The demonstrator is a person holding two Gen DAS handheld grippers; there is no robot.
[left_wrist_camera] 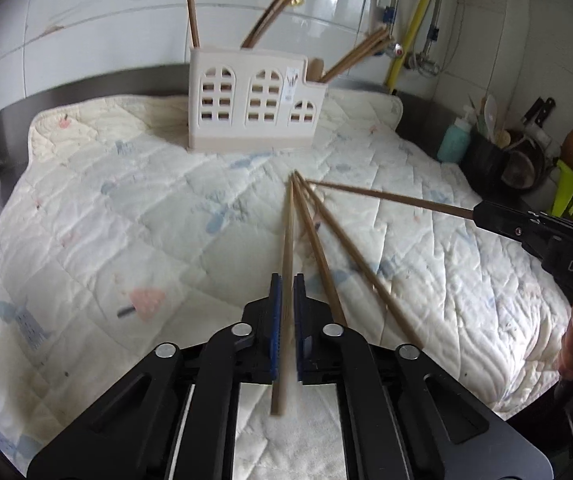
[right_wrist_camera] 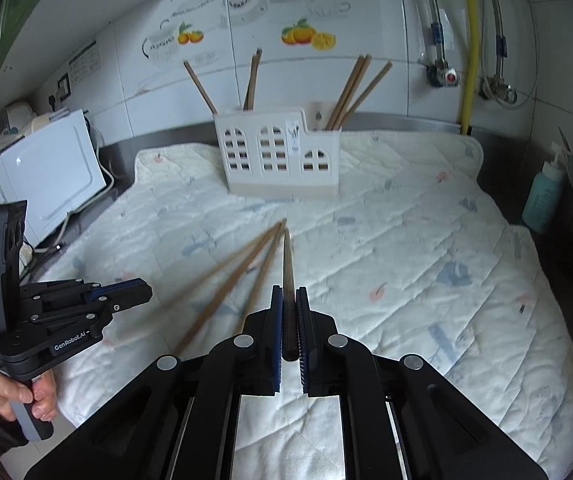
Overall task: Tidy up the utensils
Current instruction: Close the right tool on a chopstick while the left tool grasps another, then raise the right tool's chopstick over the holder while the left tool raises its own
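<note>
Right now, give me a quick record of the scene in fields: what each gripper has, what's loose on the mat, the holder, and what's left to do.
left gripper: shut on one chopstick
right gripper: shut on a darker chopstick
loose chopsticks: two on the quilted mat, tips meeting the held ones
holder: white, house-shaped, upright at the mat's far edge, chopsticks in all three compartments
remaining: held and loose chopsticks not yet in the holder

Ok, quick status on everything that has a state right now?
left gripper: shut on one chopstick
right gripper: shut on a darker chopstick
two loose chopsticks: on the quilted mat
holder: upright, chopsticks leaning in its compartments
</note>
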